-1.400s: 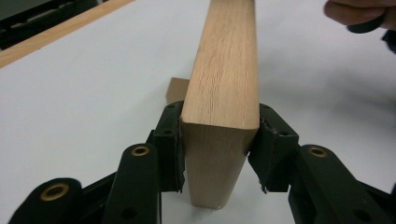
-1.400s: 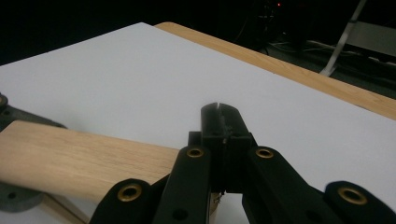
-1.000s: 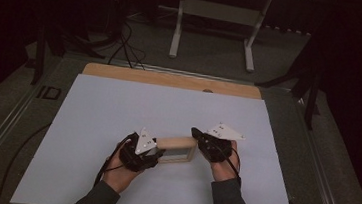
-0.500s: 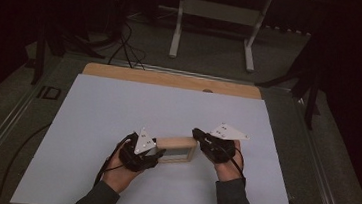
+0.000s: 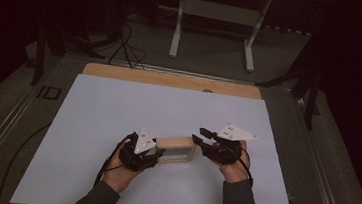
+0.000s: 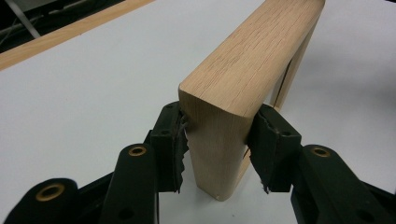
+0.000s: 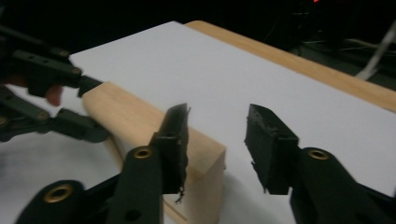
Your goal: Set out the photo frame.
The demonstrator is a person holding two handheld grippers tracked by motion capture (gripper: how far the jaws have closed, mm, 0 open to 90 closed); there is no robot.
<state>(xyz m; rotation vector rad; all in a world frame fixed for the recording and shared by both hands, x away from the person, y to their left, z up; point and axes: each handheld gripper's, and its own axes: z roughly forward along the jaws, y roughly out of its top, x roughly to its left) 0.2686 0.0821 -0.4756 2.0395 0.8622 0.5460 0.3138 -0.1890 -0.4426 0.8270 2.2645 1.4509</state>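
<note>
Right gripper has backed off the frame a bit and tipped up since a second ago; its jaws sit apart beside the frame's right end, gripping nothing. Left gripper hasn't budged, clamped on the frame's left end, pads squeezing the wood from both sides. Frame stands on edge on the white sheet, near the front. Right gripper view is blurry, and the frame's lower part is cut off by the jaw there.
</note>
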